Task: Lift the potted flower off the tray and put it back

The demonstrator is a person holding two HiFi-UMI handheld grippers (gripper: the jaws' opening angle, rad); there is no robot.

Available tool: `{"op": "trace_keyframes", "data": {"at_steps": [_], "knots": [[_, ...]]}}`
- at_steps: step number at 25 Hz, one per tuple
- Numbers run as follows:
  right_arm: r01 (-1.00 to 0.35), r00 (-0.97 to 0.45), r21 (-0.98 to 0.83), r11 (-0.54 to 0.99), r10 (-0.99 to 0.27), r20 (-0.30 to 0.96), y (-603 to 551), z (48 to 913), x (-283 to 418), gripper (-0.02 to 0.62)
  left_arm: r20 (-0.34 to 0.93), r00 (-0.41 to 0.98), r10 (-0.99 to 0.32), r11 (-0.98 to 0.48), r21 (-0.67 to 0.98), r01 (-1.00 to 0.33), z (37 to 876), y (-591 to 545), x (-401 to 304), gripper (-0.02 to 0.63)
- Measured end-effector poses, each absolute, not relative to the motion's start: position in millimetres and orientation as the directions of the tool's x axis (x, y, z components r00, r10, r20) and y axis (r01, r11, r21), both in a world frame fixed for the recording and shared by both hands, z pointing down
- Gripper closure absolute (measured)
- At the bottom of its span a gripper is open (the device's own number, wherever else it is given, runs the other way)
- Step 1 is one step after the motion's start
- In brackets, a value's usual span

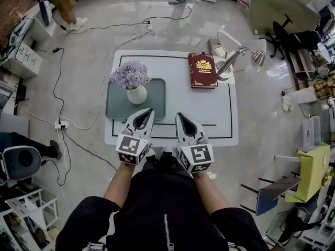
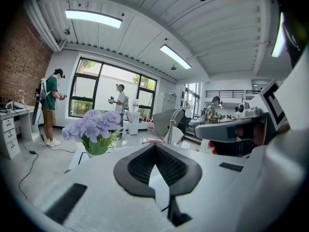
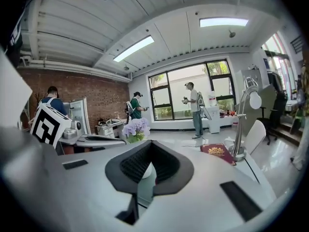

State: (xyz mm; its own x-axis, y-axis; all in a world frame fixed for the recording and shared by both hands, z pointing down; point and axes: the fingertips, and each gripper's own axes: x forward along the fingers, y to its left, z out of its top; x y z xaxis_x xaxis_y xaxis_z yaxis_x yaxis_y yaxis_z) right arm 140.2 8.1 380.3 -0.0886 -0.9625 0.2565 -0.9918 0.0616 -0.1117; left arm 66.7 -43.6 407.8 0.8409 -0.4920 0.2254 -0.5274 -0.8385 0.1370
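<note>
The potted flower [image 1: 135,82], purple blooms in a round white pot, stands on the grey-green tray [image 1: 156,99] at the left of the white table [image 1: 220,114]. My left gripper [image 1: 148,112] hovers at the tray's near edge, just in front of the pot and apart from it, shut with nothing held. My right gripper [image 1: 180,117] is beside it over the table's near middle, shut and empty. In the left gripper view the flower [image 2: 96,127] shows left of the closed left gripper [image 2: 155,146]. In the right gripper view the flower [image 3: 136,127] rises just behind the closed right gripper [image 3: 150,143].
A dark red book [image 1: 202,70] lies at the table's far right, with a silver desk lamp [image 1: 238,56] past it. Cables [image 1: 60,95] run over the floor to the left. People stand near the windows [image 3: 193,108]. Chairs and shelves crowd the right side.
</note>
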Motion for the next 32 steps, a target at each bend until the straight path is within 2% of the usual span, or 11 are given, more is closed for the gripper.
{"op": "trace_keyframes", "data": {"at_steps": [15,32], "knots": [[-0.993,-0.074,-0.110,0.045,-0.958,0.278,25.5,380.4,134.6,0.589,0.241,0.862,-0.445,-0.866,0.130,-0.483,407.4,-23.3,76.9,0.601],[-0.990,-0.098,-0.126,0.064,-0.954,0.284,20.4,389.7,146.9,0.589,0.263,0.842,-0.472,-0.846,0.133,-0.516,421.8,-26.4,82.3,0.601]]}}
